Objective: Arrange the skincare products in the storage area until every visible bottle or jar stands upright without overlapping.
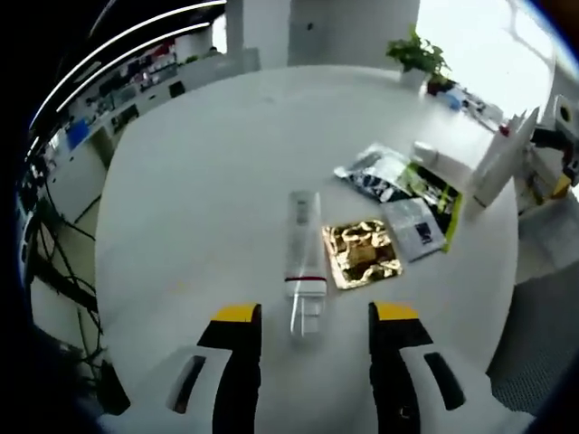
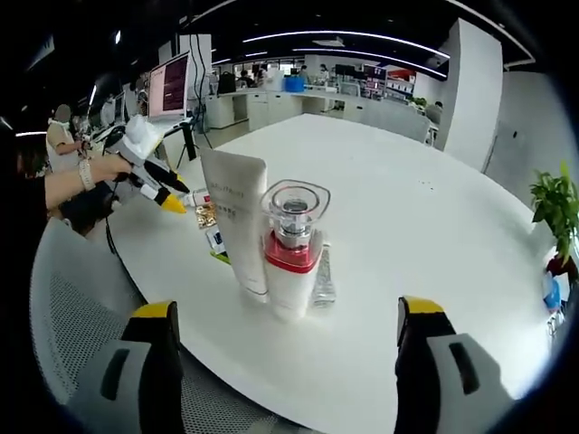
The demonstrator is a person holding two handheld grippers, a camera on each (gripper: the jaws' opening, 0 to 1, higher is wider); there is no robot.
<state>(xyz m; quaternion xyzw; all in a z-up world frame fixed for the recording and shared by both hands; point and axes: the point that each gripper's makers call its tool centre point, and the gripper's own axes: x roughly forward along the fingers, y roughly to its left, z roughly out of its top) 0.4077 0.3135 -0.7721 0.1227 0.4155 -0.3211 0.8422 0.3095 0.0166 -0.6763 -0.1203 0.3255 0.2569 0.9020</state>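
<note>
A white tube (image 1: 303,249) with a red band and a clear cap lies flat on the round white table (image 1: 199,181), its cap pointing at my left gripper (image 1: 316,316). That gripper is open just short of the cap. In the right gripper view a white tube (image 2: 237,221) stands upright, touching a white bottle (image 2: 294,258) with a red collar and clear cap. A small silvery tube (image 2: 323,271) lies flat behind them. My right gripper (image 2: 286,312) is open, wide apart, in front of the bottle. The left gripper (image 2: 149,181) shows at far left, in a person's hand.
A gold foil packet (image 1: 362,253) and several sachets (image 1: 403,194) lie right of the flat tube. The standing white tube (image 1: 500,161) is at the table's right edge. A potted plant (image 1: 418,54) stands at the far edge. A monitor (image 2: 169,86) and benches lie beyond the table.
</note>
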